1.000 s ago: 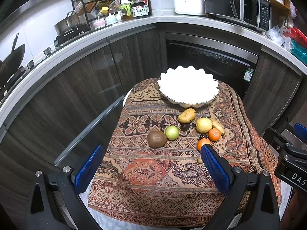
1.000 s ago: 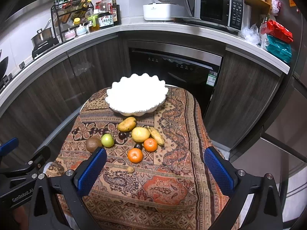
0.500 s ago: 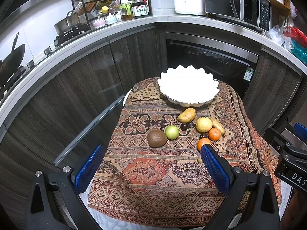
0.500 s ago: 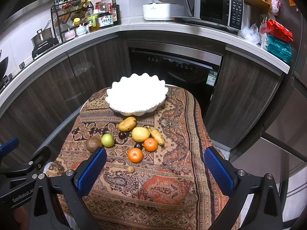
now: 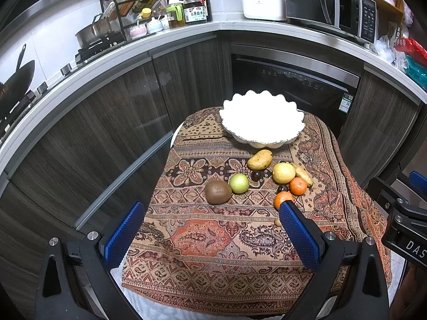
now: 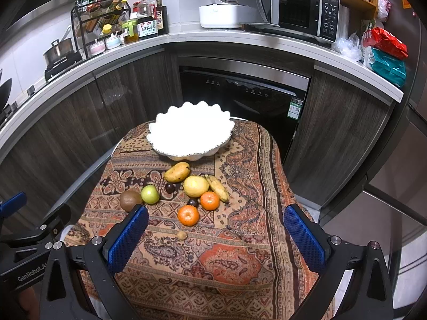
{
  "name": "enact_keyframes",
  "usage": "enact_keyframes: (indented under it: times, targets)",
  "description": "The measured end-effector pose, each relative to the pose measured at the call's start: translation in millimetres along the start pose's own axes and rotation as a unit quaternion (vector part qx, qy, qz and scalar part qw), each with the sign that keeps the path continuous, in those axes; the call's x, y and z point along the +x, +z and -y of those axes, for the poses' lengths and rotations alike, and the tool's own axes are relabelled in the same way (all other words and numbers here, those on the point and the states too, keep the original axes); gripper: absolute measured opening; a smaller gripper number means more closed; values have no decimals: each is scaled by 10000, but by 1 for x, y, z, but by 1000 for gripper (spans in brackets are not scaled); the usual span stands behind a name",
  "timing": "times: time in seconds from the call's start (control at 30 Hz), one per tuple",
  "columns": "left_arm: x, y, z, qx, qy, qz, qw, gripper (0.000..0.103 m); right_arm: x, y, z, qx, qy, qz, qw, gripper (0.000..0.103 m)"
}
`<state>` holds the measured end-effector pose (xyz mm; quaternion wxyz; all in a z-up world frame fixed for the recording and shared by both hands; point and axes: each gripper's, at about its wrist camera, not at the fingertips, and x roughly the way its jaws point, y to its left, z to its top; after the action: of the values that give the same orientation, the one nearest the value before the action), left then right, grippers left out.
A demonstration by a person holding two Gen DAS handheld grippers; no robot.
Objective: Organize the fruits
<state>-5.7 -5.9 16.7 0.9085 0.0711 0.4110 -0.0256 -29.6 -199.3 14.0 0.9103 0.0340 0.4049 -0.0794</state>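
Note:
A white scalloped bowl sits empty at the far end of a small cloth-covered table. In front of it lie a mango, a lemon, small bananas, two tangerines, a green apple, a kiwi, two dark plums and a tiny brown fruit. My left gripper hangs open above the near half of the table. My right gripper is open too, nothing between its fingers.
A curved kitchen counter wraps behind the table, carrying a spice rack, bottles, a rice cooker and a microwave. Dark cabinets and a built-in dishwasher stand below it. The other gripper shows at each view's edge.

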Motion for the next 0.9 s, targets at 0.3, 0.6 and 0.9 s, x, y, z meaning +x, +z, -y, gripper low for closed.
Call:
enact_keyframes:
  times: [0.3, 0.6, 0.9]
  targets:
    - [0, 0, 0, 1, -1, -1, 10000, 103, 0, 0, 0, 0, -4, 2, 10000, 103]
    - [-2, 1, 2, 3, -1, -4, 10000, 103, 0, -1, -1, 7, -5, 2, 10000, 103]
    - [0, 0, 2, -7, -12, -17, 10000, 103, 1, -1, 0, 8, -12, -11, 10000, 103]
